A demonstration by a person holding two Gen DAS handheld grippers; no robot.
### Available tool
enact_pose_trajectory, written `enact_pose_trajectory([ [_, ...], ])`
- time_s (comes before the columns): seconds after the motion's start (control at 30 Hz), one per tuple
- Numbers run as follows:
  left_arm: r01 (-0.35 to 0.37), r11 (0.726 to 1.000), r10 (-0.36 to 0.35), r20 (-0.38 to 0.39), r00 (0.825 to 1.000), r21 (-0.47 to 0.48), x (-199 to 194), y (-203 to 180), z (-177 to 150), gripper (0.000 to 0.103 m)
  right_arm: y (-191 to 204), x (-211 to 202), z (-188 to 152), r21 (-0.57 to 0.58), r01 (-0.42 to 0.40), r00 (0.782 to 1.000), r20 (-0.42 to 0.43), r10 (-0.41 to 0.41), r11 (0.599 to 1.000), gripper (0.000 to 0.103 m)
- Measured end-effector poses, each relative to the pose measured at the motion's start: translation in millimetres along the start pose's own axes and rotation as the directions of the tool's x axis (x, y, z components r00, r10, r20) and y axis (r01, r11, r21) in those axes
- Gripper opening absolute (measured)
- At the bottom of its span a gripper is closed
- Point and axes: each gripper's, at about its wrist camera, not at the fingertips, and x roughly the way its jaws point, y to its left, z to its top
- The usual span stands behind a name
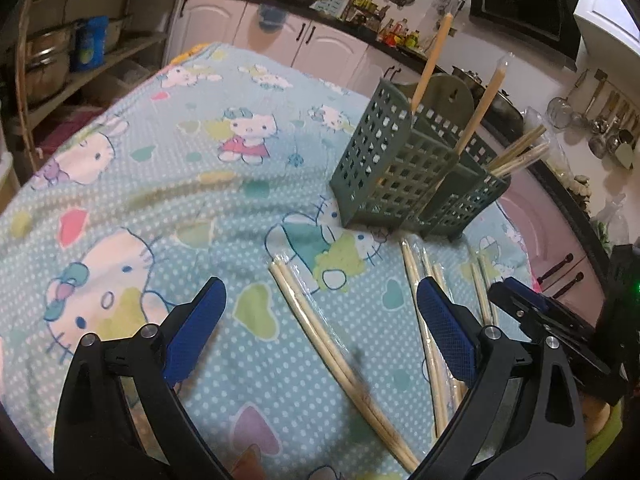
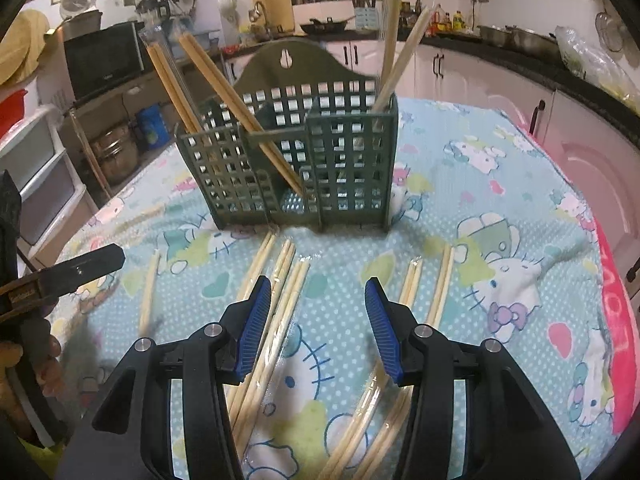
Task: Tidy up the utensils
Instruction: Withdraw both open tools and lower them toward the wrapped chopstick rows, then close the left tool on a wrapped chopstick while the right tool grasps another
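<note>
Hovering wide open and empty, both the left gripper [image 1: 320,312] and right gripper [image 2: 316,312] sit over wrapped chopsticks [image 2: 286,280] lying just before the green holder [image 2: 296,160].

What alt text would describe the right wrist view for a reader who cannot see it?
A dark green utensil holder stands on a cartoon-cat tablecloth, with wrapped chopstick pairs leaning in its compartments. More wrapped chopsticks lie on the cloth in front, under the open, empty right gripper. Kitchen counters fill the background.
</note>
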Motion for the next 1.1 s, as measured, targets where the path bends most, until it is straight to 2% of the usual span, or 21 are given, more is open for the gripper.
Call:
enact_pose_trajectory([
  [0.07, 0.008, 1.0, -0.008, -0.012, 1.0, 0.0, 4, 0, -2, 0.072, 1, 7, -1, -0.006, -0.002, 1.0, -0.017, 0.002, 1.0, 0.042],
  [0.1, 0.013, 1.0, -0.013, -0.019, 1.0, -0.005, 5, 1, -1, 0.069, 2, 10, 0, -0.01, 0.001, 1.0, -0.027, -0.001, 1.0, 0.039],
  [0.17, 0.028, 0.999, -0.029, -0.043, 0.999, -0.024, 10, 3, -3, 0.055, 2, 17, 0, -0.012, 0.002, 0.999, -0.05, -0.002, 1.0, 0.035],
  [0.27, 0.044, 0.998, -0.048, -0.075, 0.996, -0.045, 20, 4, -4, 0.041, 4, 28, 3, -0.009, -0.009, 0.997, -0.076, 0.009, 1.0, 0.029],
  [0.3, 0.048, 0.997, -0.052, -0.085, 0.995, -0.052, 23, 5, -5, 0.039, 5, 31, 3, -0.01, -0.01, 0.997, -0.08, 0.009, 1.0, 0.029],
  [0.43, 0.036, 0.997, -0.043, -0.113, 0.993, -0.065, 33, 8, -7, 0.034, 5, 45, 8, 0.002, -0.018, 0.994, -0.106, 0.018, 1.0, 0.027],
  [0.53, 0.025, 0.998, -0.032, -0.117, 0.993, -0.057, 35, 7, -4, 0.034, 3, 57, 10, 0.015, -0.021, 0.991, -0.133, 0.023, 1.0, 0.024],
  [0.9, -0.002, 0.999, -0.004, -0.121, 0.993, -0.055, 46, 10, 5, 0.034, 4, 80, 23, 0.03, -0.025, 0.987, -0.16, 0.029, 0.999, 0.024],
  [1.1, -0.044, 0.999, 0.041, -0.119, 0.992, -0.023, 55, 4, 11, 0.034, 2, 84, 28, 0.039, -0.022, 0.987, -0.158, 0.028, 0.999, 0.014],
])
